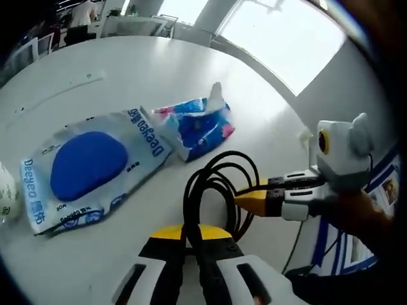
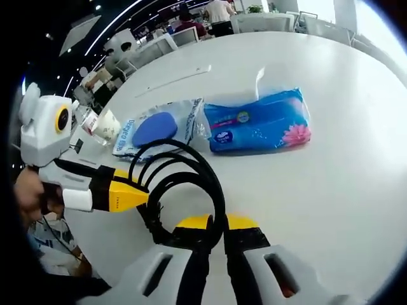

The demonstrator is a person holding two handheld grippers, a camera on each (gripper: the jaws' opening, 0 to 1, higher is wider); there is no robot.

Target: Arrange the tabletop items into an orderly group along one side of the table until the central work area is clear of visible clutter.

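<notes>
A coiled black cable (image 1: 222,157) hangs between both grippers above the white table (image 1: 159,70). My left gripper (image 1: 191,234) is shut on the coil's near side. My right gripper (image 1: 245,198) comes in from the right, shut on the same coil. In the right gripper view, my right gripper (image 2: 216,223) clamps the cable (image 2: 180,145), and the left gripper (image 2: 143,197) holds it from the left. Beyond the coil, a white wipes packet with a blue oval lid (image 1: 89,165) (image 2: 156,127) lies beside a blue tissue pack (image 1: 200,124) (image 2: 261,124).
A paper cup (image 2: 108,124) (image 1: 5,190) stands near the table edge, next to the wipes packet. Chairs and seated people (image 2: 191,22) are beyond the far edge. Bare white tabletop (image 2: 331,190) stretches to the right of the tissue pack.
</notes>
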